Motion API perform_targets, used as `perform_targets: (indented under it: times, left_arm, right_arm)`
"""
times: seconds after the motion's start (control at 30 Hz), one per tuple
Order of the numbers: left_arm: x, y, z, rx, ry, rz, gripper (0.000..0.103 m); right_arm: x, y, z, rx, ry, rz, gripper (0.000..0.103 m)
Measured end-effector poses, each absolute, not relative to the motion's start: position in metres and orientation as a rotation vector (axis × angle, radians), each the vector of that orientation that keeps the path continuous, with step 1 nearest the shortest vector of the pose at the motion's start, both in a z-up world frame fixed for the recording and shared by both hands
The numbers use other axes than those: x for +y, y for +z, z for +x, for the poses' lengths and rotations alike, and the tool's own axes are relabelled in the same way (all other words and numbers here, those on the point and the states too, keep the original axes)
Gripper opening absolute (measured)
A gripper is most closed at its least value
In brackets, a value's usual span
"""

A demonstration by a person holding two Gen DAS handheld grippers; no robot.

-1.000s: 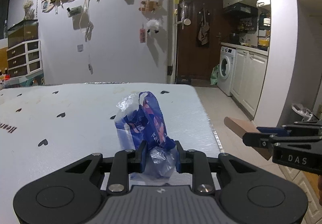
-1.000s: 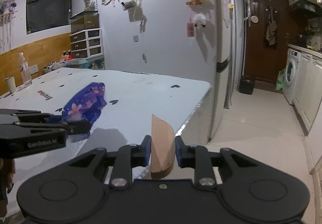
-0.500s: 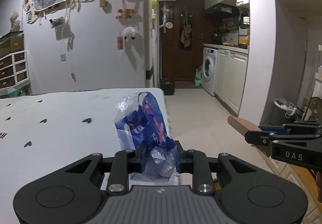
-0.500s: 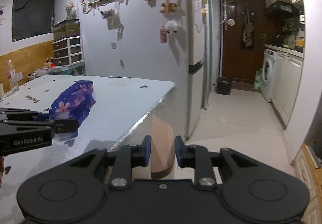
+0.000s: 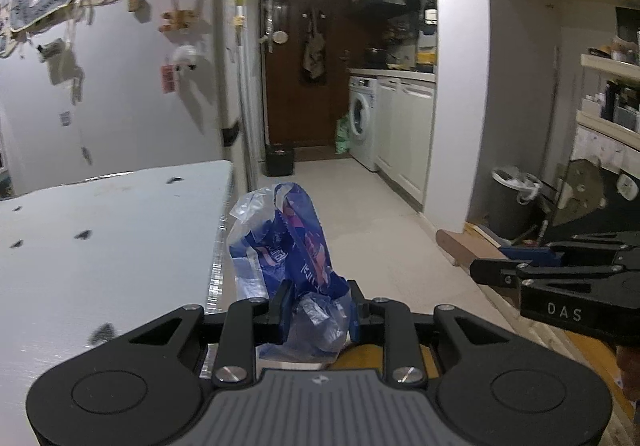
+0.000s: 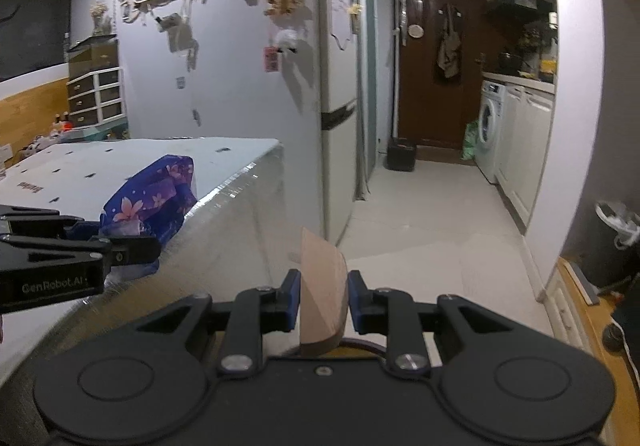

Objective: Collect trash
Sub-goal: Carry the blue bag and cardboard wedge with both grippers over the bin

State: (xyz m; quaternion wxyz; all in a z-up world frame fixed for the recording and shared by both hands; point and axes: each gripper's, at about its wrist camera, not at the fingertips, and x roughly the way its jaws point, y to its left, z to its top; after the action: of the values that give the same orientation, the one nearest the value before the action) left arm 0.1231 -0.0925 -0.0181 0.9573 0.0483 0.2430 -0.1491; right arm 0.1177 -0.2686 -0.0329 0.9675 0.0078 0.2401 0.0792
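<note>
My left gripper [image 5: 318, 306] is shut on a crumpled blue and clear plastic wrapper [image 5: 286, 246], held in the air just past the table's right edge. The wrapper also shows in the right wrist view [image 6: 150, 197], in the left gripper [image 6: 120, 246]. My right gripper [image 6: 320, 300] is shut on a flat brown cardboard piece [image 6: 322, 282] that stands on edge between the fingers. It shows in the left wrist view [image 5: 460, 246] in the right gripper [image 5: 492, 270]. A dark trash bin with a white liner [image 5: 514, 197] stands on the floor at the right, also in the right wrist view [image 6: 614, 246].
A white table with black hearts [image 5: 100, 238] lies to the left. A white fridge [image 6: 336, 105] stands behind it. A tiled corridor [image 6: 420, 213] leads to a brown door, with a washing machine [image 5: 362, 125] and white cabinets along the right. Shelves [image 5: 604, 105] stand at the far right.
Both grippers have swung right, off the table toward the corridor and the bin side, each still holding its item. The bin has come into view.
</note>
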Motion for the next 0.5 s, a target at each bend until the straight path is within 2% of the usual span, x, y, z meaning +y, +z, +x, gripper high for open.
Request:
perform_targets:
  times: [0.5]
  left_arm:
    - [-0.156, -0.074, 0.144, 0.642, -0.425, 0.102, 0.028]
  right_arm:
    - [-0.323, -0.090, 0.113, 0.613, 0.086, 0.049, 0.025]
